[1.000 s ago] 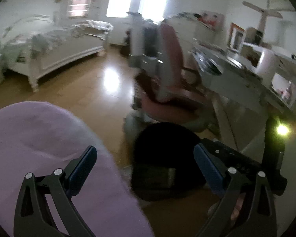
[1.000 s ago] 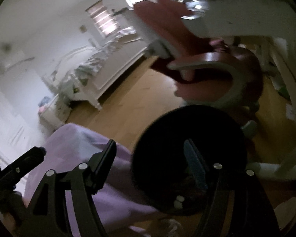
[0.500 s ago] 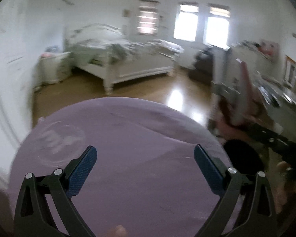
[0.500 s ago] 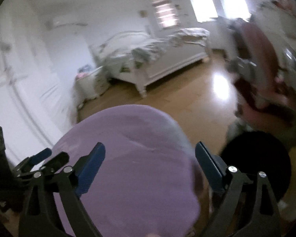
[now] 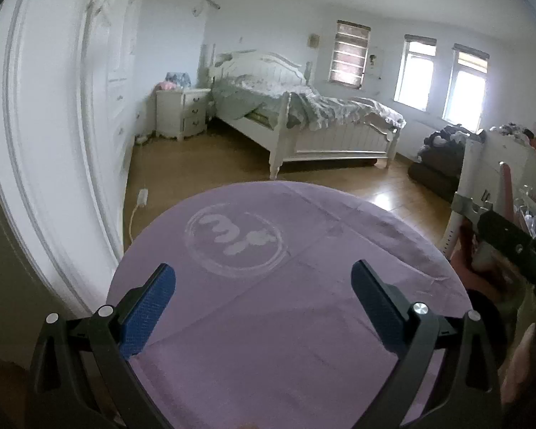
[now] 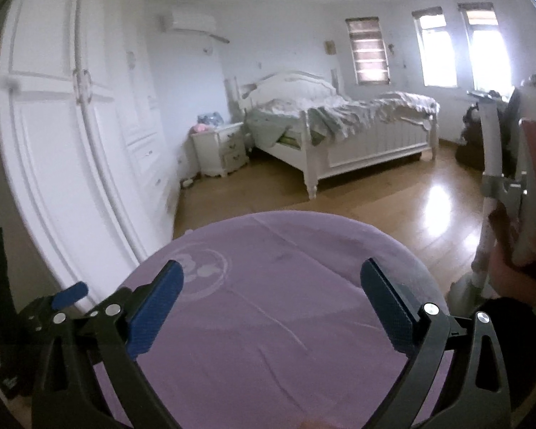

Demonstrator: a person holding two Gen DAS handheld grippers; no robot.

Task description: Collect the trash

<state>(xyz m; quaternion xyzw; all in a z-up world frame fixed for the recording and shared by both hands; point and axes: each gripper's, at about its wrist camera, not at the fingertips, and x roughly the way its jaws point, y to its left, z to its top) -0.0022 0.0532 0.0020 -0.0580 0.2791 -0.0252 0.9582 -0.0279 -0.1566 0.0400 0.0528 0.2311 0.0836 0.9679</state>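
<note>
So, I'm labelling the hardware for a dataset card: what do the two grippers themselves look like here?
Both look alike. The left gripper has two black, skeletal triangular arms with cut-out slots and silver round screw heads, ending in fingers faced with dark blue textured pads. The right gripper has the same black frame, silver screws and blue fingers. No cables, sleeves or printed markings are visible.

Left gripper (image 5: 262, 304): black skeletal frame with triangular cut-outs, two fingers faced with textured blue pads (image 5: 147, 309), silver round screw heads at the joints. Right gripper (image 6: 271, 302): same build, blue pads (image 6: 387, 309), silver screws. Pale blur at lower right of the left view, possibly skin.
</note>
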